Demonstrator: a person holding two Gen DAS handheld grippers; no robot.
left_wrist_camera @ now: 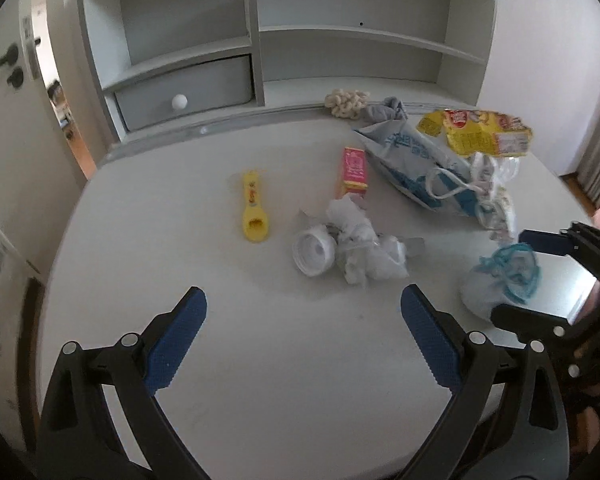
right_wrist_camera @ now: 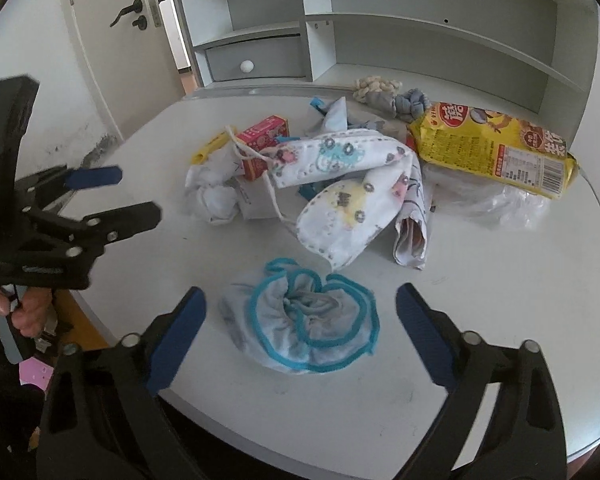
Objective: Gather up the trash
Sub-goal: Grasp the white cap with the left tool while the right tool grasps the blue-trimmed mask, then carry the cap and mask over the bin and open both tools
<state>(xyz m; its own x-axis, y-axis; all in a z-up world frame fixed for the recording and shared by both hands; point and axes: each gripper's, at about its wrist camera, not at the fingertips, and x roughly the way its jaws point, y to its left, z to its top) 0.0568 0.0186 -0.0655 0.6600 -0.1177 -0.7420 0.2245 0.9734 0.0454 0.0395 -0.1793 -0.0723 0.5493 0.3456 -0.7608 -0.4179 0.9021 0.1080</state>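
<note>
The right gripper (right_wrist_camera: pixel 300 320) stood wide open over the near edge of the white table (right_wrist_camera: pixel 500 320), both blue pads clear of everything, with a crumpled cap (right_wrist_camera: pixel 312 328) of thin pale fabric edged in a blue elastic band lying on the table between and just ahead of the pads. The left gripper (left_wrist_camera: pixel 304 336) also hung wide and empty, over bare table, with a wad of white tissue (left_wrist_camera: pixel 364 248) and a round white lid (left_wrist_camera: pixel 314 252) a little beyond it. The cap looked very light, limp and easily squashed (it would likely fold flat rather than resist), so my guess was that a pinch across the bunched middle, where the fabric gathered thickest, would hold better than a grab at the loose blue rim, which could slide out. Farther back lay two printed face masks (right_wrist_camera: pixel 340 184) with trailing ear loops, a small red box (right_wrist_camera: pixel 262 140), a yellow snack bag (right_wrist_camera: pixel 496 148) that would probably be slick and crackly, and clear plastic wrap (right_wrist_camera: pixel 500 204) under it. A yellow scoop (left_wrist_camera: pixel 254 212) lay apart on the left. No bin showed in either view.
</note>
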